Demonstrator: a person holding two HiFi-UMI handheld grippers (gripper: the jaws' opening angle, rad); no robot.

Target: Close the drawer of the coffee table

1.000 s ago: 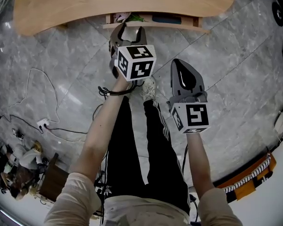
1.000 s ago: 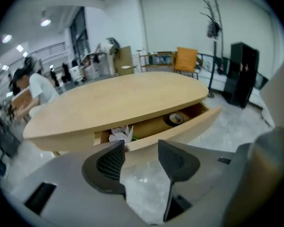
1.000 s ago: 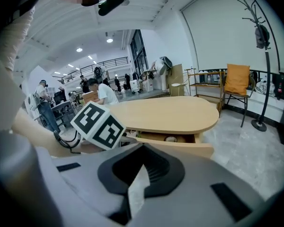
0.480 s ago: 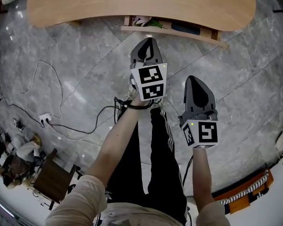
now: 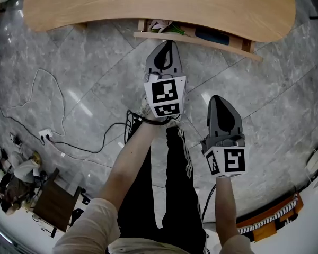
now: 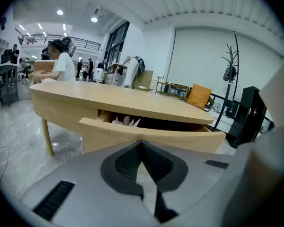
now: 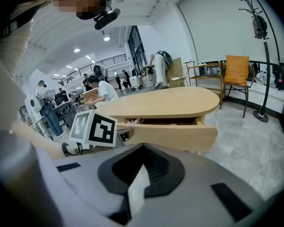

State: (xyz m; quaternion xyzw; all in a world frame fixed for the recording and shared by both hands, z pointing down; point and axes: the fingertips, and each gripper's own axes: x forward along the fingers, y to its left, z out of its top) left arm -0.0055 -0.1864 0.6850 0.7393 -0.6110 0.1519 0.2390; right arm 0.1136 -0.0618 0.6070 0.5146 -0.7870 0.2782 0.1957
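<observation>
The coffee table [image 5: 148, 4] has a light wooden top, and its drawer [image 5: 201, 40] stands pulled out toward me, with white petals and a dark item inside. My left gripper [image 5: 167, 44] is shut and empty. It points at the drawer front [image 6: 151, 138] from just before it, and I cannot tell whether it touches. My right gripper [image 5: 218, 100] is also shut and empty. It hangs lower and farther back over the floor, to the right of the left one. In the right gripper view the drawer front [image 7: 175, 136] lies ahead, past the left gripper's marker cube [image 7: 92, 129].
Cables and a power strip [image 5: 45, 136] lie on the marble floor at left. A dark wooden chair [image 5: 53, 205] stands at lower left. My legs are below the grippers. A coat stand [image 6: 229, 74] and seated people are beyond the table.
The left gripper's jaws stood open a second ago and are now shut. It has rolled, so its marker cube faces differently. The right gripper has sunk slightly.
</observation>
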